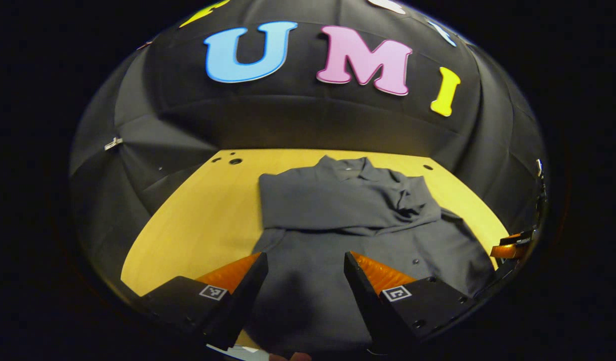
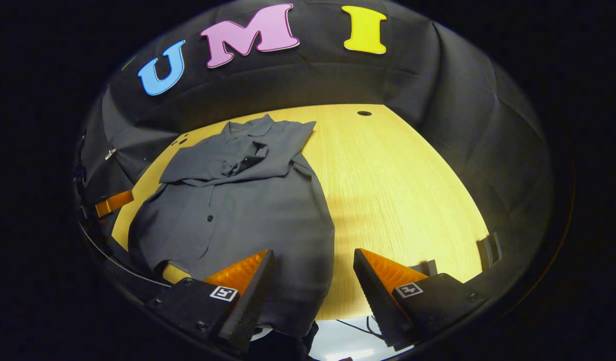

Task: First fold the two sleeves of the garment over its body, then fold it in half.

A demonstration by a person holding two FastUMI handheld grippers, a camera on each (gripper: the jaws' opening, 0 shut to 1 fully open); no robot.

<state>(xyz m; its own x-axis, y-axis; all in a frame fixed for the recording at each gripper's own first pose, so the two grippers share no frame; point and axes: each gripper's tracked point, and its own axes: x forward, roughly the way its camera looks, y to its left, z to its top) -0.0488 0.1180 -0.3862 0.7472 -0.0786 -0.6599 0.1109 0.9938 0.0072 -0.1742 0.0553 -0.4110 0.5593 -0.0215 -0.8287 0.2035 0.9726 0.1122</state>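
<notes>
The grey garment lies spread on the yellow wooden surface, collar toward the booth wall at twelve o'clock and hem toward the near edge at six. Both sleeves are already folded across the chest: they form a band running from nine o'clock to three just below the collar, bunched into a crumpled knot on the three o'clock side in the left gripper view. Below the band the body lies flat, with small buttons down its front. In the left gripper view the left tool hangs over the lower body of the shirt, its fingers well apart with nothing between them but cloth underneath — whether they touch it I cannot tell. The right tool is likewise spread wide and holds nothing; its left finger sits over the hem corner of the garment, its right finger over bare surface, and the hem droops a little past the near edge at six o'clock. At the three o'clock rim of the left gripper view part of the other tool shows — just beside the shirt's side.
</notes>
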